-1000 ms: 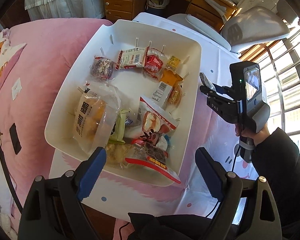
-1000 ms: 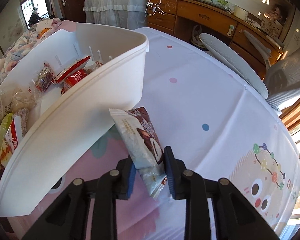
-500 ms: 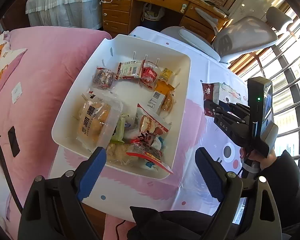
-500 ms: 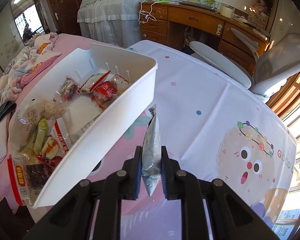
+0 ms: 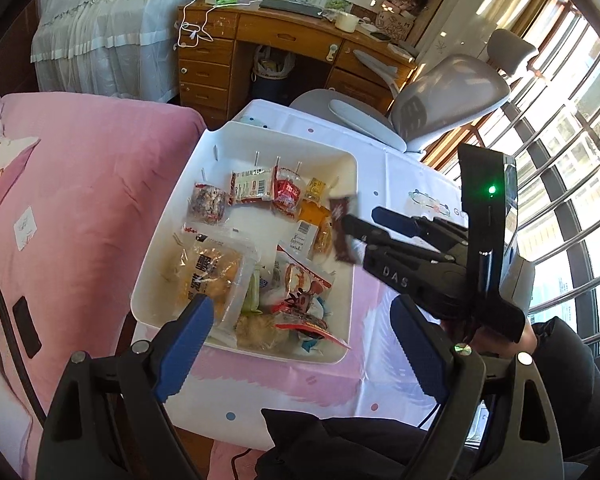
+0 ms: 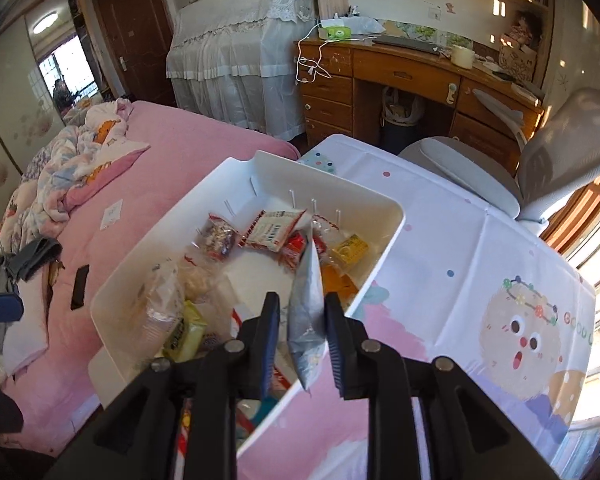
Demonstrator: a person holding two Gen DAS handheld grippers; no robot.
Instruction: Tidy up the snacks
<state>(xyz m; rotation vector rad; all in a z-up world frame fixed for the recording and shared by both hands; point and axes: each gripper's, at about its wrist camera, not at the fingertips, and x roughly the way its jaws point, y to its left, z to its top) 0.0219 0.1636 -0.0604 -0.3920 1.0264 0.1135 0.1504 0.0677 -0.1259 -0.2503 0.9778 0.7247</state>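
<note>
A: A white bin (image 5: pixel 350 184) is sitting on the table's printed cloth (image 6: pixel 480 248), and the right gripper (image 6: pixel 302 332) is hanging over its near right rim

B: Its jaws are parting, and the brown snack packet (image 5: pixel 342 229) is standing between the pads, long axis pointing ahead and down into the bin, looking already loose

A: Then the packet is lying straight ahead of those jaws, above the right side of the bin, so it seems set to drop in

B: The left gripper (image 5: pixel 300 344) is hovering spread wide and empty, farther off

A: Counting: one bin, two grippers, one packet in the air, and roughly a dozen wrapped snacks inside, though the pile is hiding some
</note>
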